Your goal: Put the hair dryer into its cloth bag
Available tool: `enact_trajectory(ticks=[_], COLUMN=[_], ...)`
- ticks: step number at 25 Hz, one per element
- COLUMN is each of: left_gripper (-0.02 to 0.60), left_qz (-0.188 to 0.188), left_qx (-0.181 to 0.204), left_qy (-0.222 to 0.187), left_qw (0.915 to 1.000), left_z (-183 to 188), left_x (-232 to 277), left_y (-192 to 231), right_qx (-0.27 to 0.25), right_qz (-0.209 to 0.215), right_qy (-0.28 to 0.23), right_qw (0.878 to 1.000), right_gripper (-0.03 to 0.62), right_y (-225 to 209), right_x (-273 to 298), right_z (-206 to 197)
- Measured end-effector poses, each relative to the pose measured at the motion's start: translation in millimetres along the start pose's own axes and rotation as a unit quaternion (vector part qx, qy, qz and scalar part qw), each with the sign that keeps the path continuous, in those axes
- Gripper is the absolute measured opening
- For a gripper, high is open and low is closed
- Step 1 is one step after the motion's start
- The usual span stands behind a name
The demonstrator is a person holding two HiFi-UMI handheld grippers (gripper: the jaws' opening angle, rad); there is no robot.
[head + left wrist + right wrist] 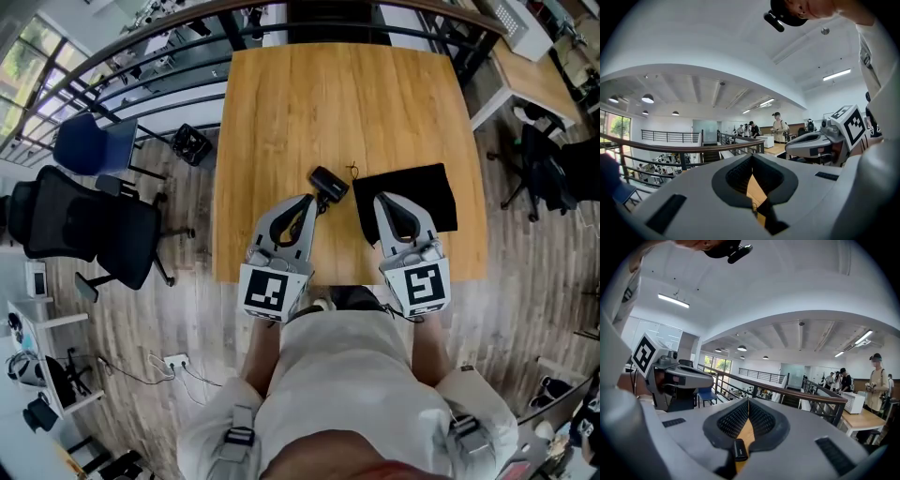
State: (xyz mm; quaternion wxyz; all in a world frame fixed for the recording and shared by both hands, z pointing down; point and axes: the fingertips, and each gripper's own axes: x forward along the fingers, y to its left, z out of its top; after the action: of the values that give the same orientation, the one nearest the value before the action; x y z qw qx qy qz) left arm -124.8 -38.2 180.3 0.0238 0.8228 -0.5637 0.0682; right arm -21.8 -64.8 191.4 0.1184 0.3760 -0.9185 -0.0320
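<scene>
A small black hair dryer [328,183] lies on the wooden table [281,103], a little nearer than its middle. To its right lies the flat black cloth bag [412,197], with a thin drawstring at its far left corner. My left gripper [312,199] [752,158] is shut and empty, its tips just short of the dryer's near end. Shut and empty too, my right gripper [379,198] [748,400] reaches over the bag's near left part. Through its jaw gap a small black piece [739,449] shows against the wood.
Black office chairs [84,225] and a blue chair [94,145] stand left of the table, with a black crate [192,143] on the floor. A railing [141,56] curves behind. Another desk [530,80] stands at the far right. People stand far off [779,126].
</scene>
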Motion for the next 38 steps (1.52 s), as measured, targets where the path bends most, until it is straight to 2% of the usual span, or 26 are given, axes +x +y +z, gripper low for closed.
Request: enact_trajectory(ticks=[11,17,23,28,38], left_gripper=[0.02,0.02,0.02,0.02,0.021], left_qz=[0.038,0.046,0.032,0.001,-0.042], left_qx=[0.008,0.012,0.012,0.016,0.006], left_qy=[0.018,0.029,0.026,0.009,0.006], left_qw=[0.9991,0.9984,0.9991,0.9998,0.9991], left_z=[-0.9,-5.8,-8.3,-3.0,-12.3], left_x=[27.7,29.6,39.3,44.0,47.9], left_y=[0.7,4.2,1.2,-2.3,2.3], right_qx=[0.017,0.024,0.028,0.03,0.028], right_qz=[0.041,0.058,0.047,0.033,0.007], right_qy=[-0.003,-0.005,0.0,0.007,0.023], right_qw=[0.999,0.998,0.999,0.999,0.999], right_gripper=[0.021,0.021,0.021,0.021,0.021], right_y=[-28.6,-22.0,-26.5,-27.2,-24.3], right_x=[20.6,28.6,26.5,25.0,33.1], right_z=[-11.6,-16.5,-22.1,-23.4,-28.2])
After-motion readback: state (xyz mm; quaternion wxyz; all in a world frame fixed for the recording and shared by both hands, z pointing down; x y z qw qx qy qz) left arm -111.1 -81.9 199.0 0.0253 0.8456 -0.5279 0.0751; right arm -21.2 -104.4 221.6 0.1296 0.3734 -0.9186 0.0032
